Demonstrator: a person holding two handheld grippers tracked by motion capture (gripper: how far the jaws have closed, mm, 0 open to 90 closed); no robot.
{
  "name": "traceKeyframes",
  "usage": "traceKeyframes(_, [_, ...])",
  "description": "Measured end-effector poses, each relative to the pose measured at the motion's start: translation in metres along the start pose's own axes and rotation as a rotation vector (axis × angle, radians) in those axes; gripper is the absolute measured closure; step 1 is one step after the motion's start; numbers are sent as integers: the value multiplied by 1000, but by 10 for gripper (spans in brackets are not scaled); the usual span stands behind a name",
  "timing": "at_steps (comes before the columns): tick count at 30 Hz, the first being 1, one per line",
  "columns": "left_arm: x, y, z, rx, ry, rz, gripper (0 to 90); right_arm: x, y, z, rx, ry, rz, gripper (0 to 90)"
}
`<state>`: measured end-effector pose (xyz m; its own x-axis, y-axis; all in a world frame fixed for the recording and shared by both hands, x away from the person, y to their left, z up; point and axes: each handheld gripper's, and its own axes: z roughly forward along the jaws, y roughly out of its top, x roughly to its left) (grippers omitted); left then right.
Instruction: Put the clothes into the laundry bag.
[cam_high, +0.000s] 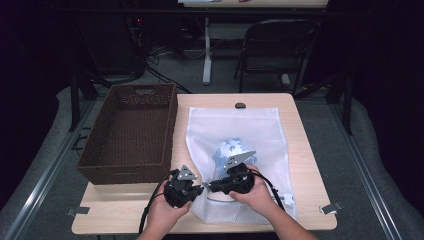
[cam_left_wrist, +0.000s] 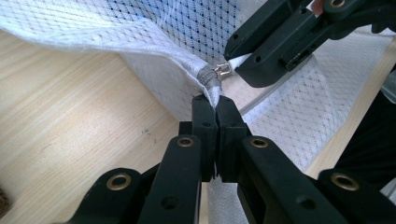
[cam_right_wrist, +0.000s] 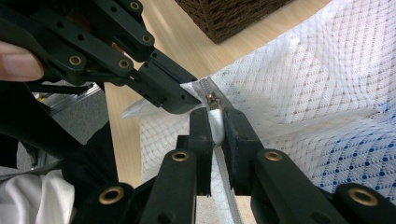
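The mesh bag (cam_high: 235, 150) is white netted cloth, soft and matt, with a diamond weave and a denser woven band along its edge; a blue-dotted fabric (cam_right_wrist: 359, 158) shows through the net. Its zipper slider (cam_left_wrist: 223, 71) is small, shiny metal. The left claw (cam_left_wrist: 215, 100) and right claw (cam_right_wrist: 215, 114) are matt black plastic with brass-coloured rivets. The worktop (cam_high: 310, 165) is pale wood-grain laminate, smooth and faintly satin. The basket (cam_high: 131, 131) at far left is dark brown woven wicker, rough-textured.
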<state>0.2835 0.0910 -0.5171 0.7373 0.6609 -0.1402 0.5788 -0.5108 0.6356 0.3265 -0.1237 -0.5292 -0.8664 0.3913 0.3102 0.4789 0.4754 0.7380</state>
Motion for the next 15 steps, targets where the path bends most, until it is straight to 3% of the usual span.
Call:
traceKeyframes(7, [-2,-1,4,17,-6,16,886,0,-1,0,-2,8,16,864])
traceKeyframes(12, [-1,-1,3,10,-5,8,886,2,0,0,2,-3,4,863])
traceKeyframes(15, [-1,-1,2,8,-8,8,886,2,0,0,-5,-1,22,862])
